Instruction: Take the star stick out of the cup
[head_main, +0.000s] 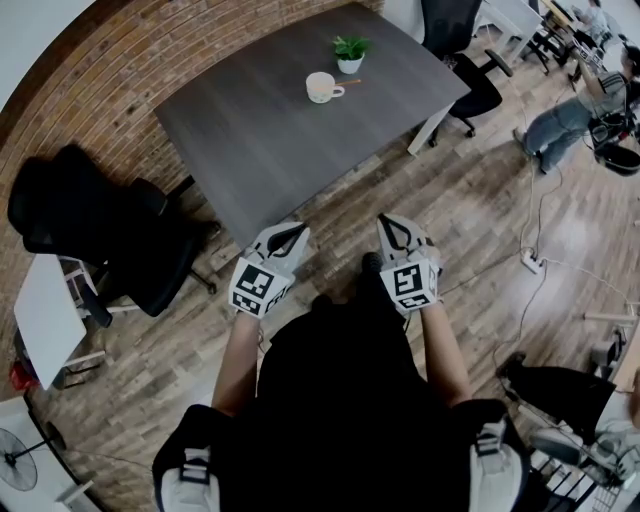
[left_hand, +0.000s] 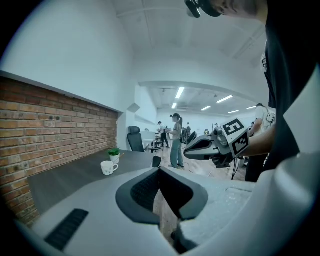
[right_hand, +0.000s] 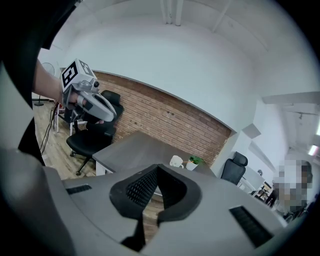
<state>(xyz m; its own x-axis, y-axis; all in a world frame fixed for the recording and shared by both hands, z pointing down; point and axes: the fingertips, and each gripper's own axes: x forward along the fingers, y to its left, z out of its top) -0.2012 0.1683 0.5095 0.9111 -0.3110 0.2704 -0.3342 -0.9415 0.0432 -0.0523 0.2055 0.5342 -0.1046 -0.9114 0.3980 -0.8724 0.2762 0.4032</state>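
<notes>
A white cup (head_main: 322, 88) stands on the far part of the dark grey table (head_main: 260, 140), with a small potted plant (head_main: 350, 53) just behind it. A thin orange stick (head_main: 349, 82) shows by the cup's handle; its star end is too small to make out. Both grippers hang over the floor short of the table's near corner, far from the cup. My left gripper (head_main: 290, 233) is shut and empty, and so is my right gripper (head_main: 392, 223). The cup (left_hand: 107, 167) is small in the left gripper view and the cup (right_hand: 175, 161) also in the right gripper view.
Black office chairs (head_main: 110, 235) crowd the table's left side, and another chair (head_main: 470, 70) stands at its far right corner. A white side table (head_main: 45, 315) is at the left. A person (head_main: 565, 115) stands at the far right. A power strip and cable (head_main: 530, 262) lie on the wood floor.
</notes>
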